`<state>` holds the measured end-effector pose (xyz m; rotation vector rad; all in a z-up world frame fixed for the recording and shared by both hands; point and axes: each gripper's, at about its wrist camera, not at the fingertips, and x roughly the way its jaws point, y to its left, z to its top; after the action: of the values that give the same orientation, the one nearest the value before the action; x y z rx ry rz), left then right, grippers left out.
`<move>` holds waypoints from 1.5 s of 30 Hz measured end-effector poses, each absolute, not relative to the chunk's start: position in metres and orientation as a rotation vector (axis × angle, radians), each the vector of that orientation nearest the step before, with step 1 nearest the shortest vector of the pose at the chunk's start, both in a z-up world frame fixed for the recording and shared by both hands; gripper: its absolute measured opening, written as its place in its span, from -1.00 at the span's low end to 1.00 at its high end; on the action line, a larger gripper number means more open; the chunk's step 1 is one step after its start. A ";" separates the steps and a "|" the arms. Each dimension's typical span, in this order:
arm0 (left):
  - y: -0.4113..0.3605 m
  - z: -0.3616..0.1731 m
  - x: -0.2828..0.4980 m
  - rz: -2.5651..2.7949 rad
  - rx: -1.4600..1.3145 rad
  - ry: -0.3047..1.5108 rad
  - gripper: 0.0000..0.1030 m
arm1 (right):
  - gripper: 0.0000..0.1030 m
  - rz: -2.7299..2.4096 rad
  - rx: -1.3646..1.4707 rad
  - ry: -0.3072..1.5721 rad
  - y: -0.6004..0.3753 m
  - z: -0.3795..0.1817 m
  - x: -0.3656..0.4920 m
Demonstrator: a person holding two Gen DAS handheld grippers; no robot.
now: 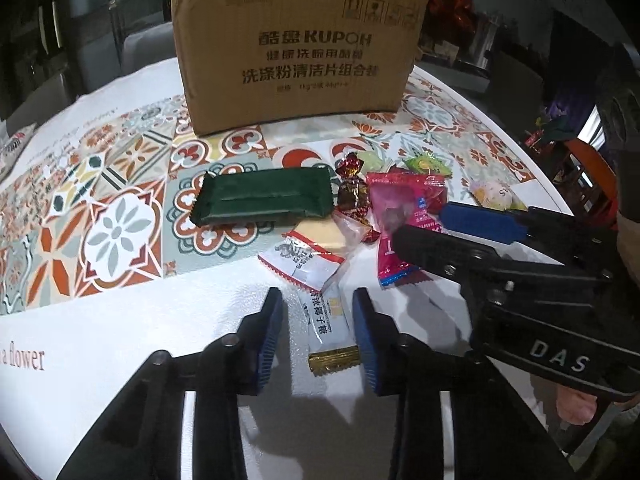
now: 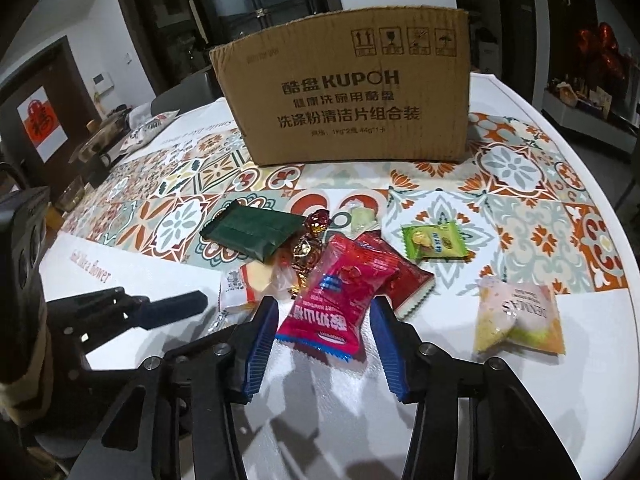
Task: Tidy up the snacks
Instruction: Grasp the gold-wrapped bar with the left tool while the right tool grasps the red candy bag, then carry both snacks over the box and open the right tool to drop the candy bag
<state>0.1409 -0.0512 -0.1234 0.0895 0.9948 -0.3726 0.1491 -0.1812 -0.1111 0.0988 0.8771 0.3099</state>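
Before the cardboard box (image 1: pixel 296 56), snacks lie scattered on my worktop (image 1: pixel 160 320). My left tool (image 1: pixel 318 334) straddles a white candy (image 1: pixel 328 328), fingers wide. My right tool (image 2: pixel 324 336) gapes around a pink packet (image 2: pixel 340 296).

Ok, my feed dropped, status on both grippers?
Left gripper open around white candy. Right gripper open around pink packet. Box behind pile, nothing blocking.

Both wrist cams low, close over table (image 1: pixel 120 320), facing cardboard box (image 2: pixel 344 92); shared snack pile.
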 end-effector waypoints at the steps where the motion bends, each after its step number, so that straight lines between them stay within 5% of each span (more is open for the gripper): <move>1: -0.050 -0.124 0.141 -0.373 0.083 0.998 -0.46 | -0.05 0.311 0.099 0.882 -0.180 -0.112 0.152; 6: -0.047 -0.124 0.142 -0.372 0.065 0.998 -0.62 | -0.05 0.291 0.091 0.901 -0.176 -0.118 0.160; 18: -0.046 -0.119 0.138 -0.388 0.045 0.994 -0.63 | -0.25 0.278 0.053 0.903 -0.170 -0.121 0.159; 45: -0.030 -0.038 0.107 -0.368 0.024 0.767 -0.63 | -0.26 0.297 0.043 0.733 -0.171 -0.051 0.116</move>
<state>0.1075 -0.0304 -0.0376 0.0245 0.7667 -0.3675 0.1164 -0.1709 -0.0511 0.0426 0.7330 0.2972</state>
